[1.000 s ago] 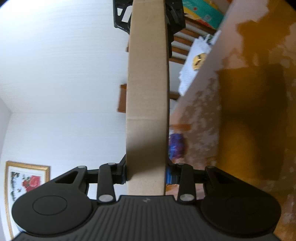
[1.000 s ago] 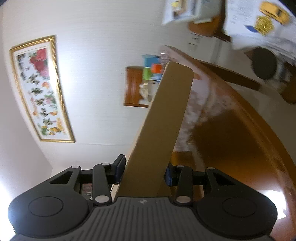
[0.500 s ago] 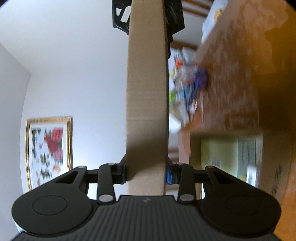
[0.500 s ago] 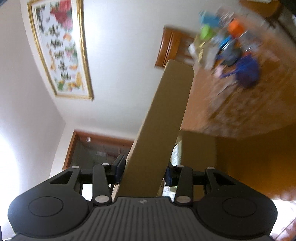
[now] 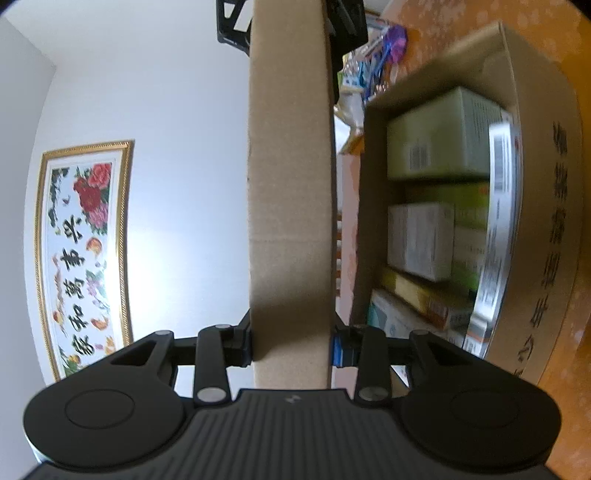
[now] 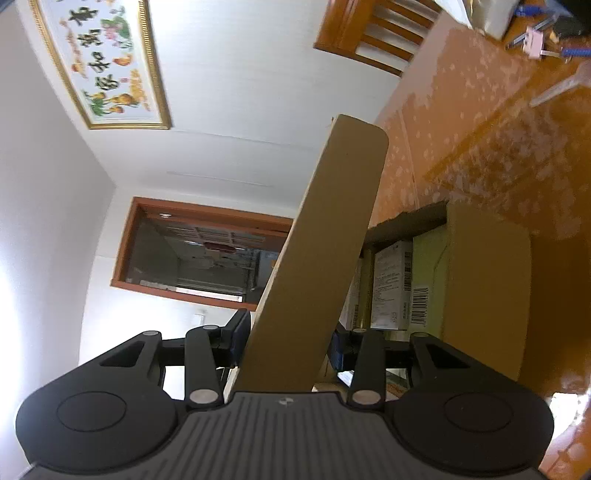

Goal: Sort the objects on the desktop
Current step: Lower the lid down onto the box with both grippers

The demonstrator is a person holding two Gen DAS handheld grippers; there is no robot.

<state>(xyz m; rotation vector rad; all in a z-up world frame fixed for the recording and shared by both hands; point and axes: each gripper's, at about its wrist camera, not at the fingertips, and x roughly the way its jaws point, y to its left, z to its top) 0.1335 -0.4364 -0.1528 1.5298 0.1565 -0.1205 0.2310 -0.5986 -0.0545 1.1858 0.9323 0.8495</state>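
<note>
A brown cardboard strip [image 5: 291, 184] runs straight ahead in the left wrist view, and my left gripper [image 5: 291, 343] is shut on its near end. Black frame parts [image 5: 347, 22] show at its far end. Right of it lies an open cardboard box [image 5: 539, 221] with printed characters, holding a pale green carton [image 5: 436, 136], a white carton [image 5: 417, 240] and other packs. My right gripper [image 6: 288, 339] is shut on a slanting cardboard flap [image 6: 332, 240]. Beside that flap the cardboard box [image 6: 487, 280] shows a white barcoded carton [image 6: 391, 284] inside.
The box rests on a table with an orange speckled cloth [image 6: 480, 110]. Loose small items [image 5: 373, 55] lie past the box, also small items [image 6: 535, 40] at the table's far end. A wooden chair [image 6: 373, 33], a framed picture [image 5: 85, 251] and a doorway [image 6: 199, 254] stand behind.
Both views have swung sideways: the open box with its cartons has come into sight and the framed picture has shifted. Each gripper keeps its hold on the cardboard.
</note>
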